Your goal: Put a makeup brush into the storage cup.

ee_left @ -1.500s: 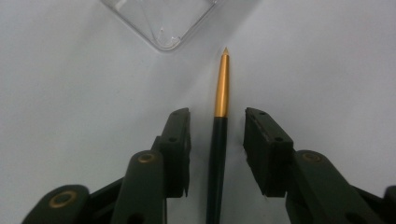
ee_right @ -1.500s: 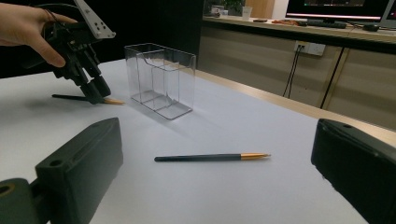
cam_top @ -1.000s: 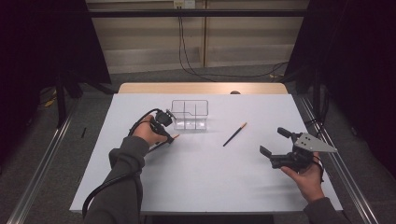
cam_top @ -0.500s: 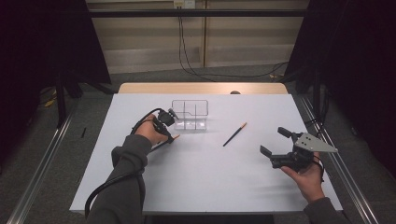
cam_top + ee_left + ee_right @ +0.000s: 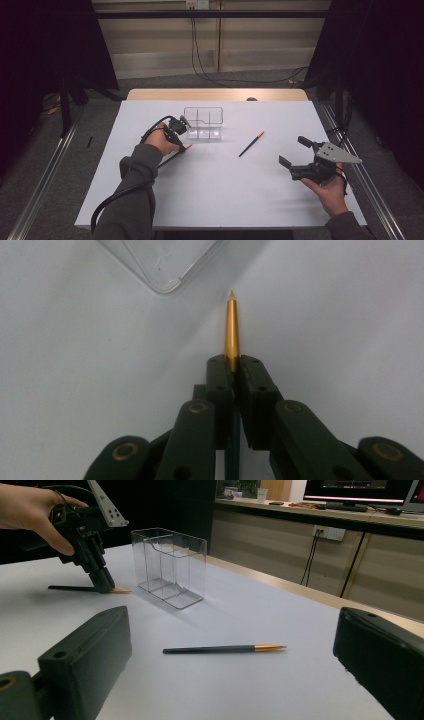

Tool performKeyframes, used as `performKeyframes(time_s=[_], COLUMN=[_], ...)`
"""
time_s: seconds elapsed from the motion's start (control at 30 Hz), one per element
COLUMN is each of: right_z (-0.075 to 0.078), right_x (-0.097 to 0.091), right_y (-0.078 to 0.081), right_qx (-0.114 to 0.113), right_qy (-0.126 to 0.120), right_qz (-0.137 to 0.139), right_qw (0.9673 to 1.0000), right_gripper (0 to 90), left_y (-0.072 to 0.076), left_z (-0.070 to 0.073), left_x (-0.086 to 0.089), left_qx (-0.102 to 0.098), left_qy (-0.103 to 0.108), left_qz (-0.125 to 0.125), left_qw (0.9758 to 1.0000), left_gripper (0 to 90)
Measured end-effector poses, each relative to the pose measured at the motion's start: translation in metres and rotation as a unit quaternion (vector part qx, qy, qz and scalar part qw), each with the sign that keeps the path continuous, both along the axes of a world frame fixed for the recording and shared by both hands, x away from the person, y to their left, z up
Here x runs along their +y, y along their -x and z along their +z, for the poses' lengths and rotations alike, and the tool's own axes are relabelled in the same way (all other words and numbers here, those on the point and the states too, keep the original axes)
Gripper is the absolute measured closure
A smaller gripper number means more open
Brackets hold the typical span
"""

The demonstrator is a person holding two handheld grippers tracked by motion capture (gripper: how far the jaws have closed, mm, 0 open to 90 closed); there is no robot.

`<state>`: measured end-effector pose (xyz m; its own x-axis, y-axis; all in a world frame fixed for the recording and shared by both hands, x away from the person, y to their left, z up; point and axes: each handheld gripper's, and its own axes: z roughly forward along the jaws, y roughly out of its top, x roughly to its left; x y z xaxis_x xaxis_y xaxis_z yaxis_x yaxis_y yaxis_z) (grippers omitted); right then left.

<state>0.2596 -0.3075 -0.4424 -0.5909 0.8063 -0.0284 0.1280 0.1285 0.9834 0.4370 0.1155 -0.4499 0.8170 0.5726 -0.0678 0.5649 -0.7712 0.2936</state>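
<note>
The left hand-held gripper (image 5: 233, 365) has just been closing and now clamps a gold-tipped pen (image 5: 231, 325) just before a clear organizer (image 5: 203, 123); the right hand-held gripper (image 5: 298, 153) gapes empty; a second pen (image 5: 251, 144) lies between them on the tabletop (image 5: 220, 190).

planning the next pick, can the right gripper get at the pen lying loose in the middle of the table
Probably yes: the right gripper is open, and bare table lies between it and the loose pen. The clear organizer stands off to the side.

High cam looks down over whole table (image 5: 215, 200); right claw cam low, sharing the clear box (image 5: 170, 567), probably nearer.
</note>
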Motion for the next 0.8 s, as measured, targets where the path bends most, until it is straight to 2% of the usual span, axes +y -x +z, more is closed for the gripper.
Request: performKeyframes(time_s=[0.2, 0.37, 0.5, 0.57, 0.6, 0.7, 0.8], right_z=[0.0, 0.0, 0.0, 0.0, 0.0, 0.0, -0.001], right_x=[0.001, 0.001, 0.001, 0.001, 0.001, 0.001, 0.001], right_y=[0.0, -0.001, -0.001, -0.001, -0.001, -0.001, -0.001], right_qx=[0.0, -0.001, 0.0, 0.001, 0.001, 0.005, 0.005], right_qy=[0.0, 0.0, 0.0, -0.002, 0.001, 0.0, 0.0], right_qz=[0.001, 0.001, 0.0, -0.001, 0.002, 0.0, 0.0], right_qw=[1.0, 1.0, 1.0, 1.0, 1.0, 1.0, 1.0], right_gripper=[1.6, 1.5, 1.5, 1.6, 1.6, 1.5, 1.5], left_y=[0.001, 0.002, 0.003, 0.003, 0.004, 0.004, 0.005], left_z=[0.001, 0.001, 0.003, 0.006, 0.006, 0.01, 0.013], left_x=[-0.001, 0.001, 0.002, 0.002, 0.002, 0.004, 0.006], left_qx=[-0.002, -0.005, -0.012, -0.009, -0.016, -0.014, -0.023], left_qy=[-0.002, 0.006, 0.024, 0.034, 0.042, 0.054, 0.075], left_qz=[-0.004, 0.0, 0.007, 0.012, 0.017, 0.026, 0.037], left_qw=[1.0, 1.0, 0.9996, 0.9993, 0.9988, 0.9981, 0.9962], left_gripper=[84.0, 84.0, 84.0, 84.0, 84.0, 84.0, 84.0])
